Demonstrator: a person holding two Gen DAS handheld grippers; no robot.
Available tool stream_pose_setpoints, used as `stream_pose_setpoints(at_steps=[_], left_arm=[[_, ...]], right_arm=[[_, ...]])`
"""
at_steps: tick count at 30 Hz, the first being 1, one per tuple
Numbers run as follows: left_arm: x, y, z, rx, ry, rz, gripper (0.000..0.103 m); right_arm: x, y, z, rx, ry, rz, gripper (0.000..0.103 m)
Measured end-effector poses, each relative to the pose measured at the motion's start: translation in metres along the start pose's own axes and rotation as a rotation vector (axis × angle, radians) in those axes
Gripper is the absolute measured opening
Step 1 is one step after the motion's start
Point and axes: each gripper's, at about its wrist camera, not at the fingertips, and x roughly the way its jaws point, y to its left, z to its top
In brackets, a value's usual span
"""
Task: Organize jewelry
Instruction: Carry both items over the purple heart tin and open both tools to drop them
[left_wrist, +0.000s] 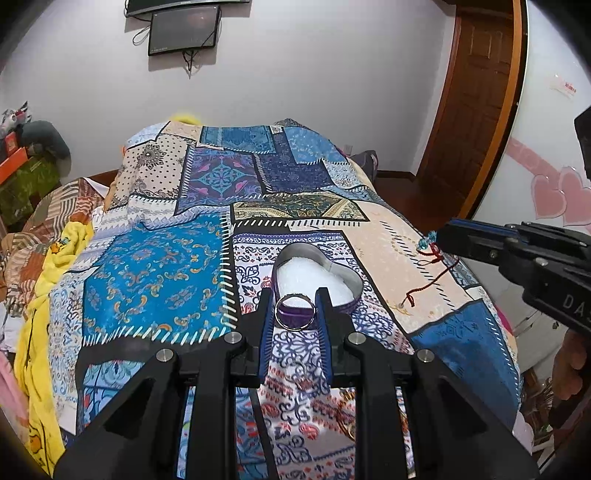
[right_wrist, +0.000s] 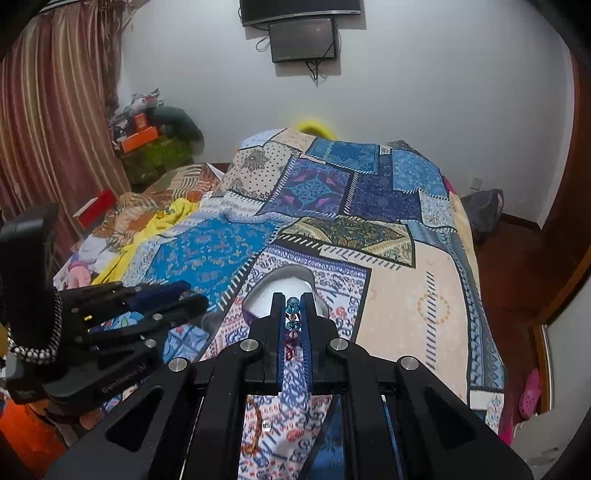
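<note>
A heart-shaped purple jewelry box (left_wrist: 317, 273) with white padding lies open on the patchwork bedspread (left_wrist: 155, 266); it also shows in the right wrist view (right_wrist: 280, 291). My left gripper (left_wrist: 295, 306) is shut on a silver bangle (left_wrist: 294, 312), held just before the box's near edge. My right gripper (right_wrist: 293, 306) is shut on a blue-beaded bracelet (right_wrist: 292, 314) with a red cord, held above the box. In the left wrist view the right gripper (left_wrist: 441, 240) comes in from the right with the red cord (left_wrist: 432, 273) dangling.
More small jewelry (left_wrist: 347, 413) lies on the spread near the front; a small clear piece (right_wrist: 266, 426) shows below the right gripper. A yellow blanket (left_wrist: 40, 332) and clutter lie to the left. The bed's right edge drops to a wood floor (right_wrist: 517, 266).
</note>
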Motion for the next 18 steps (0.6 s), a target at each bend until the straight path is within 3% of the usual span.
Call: stream_pose_setpoints(at_steps=[18], left_arm=[[0.062,0.007,0.014,0.015,0.071,-0.046,0.021]], right_arm=[[0.047,-0.01,0.015,0.025,0.043,0.055,0.007]])
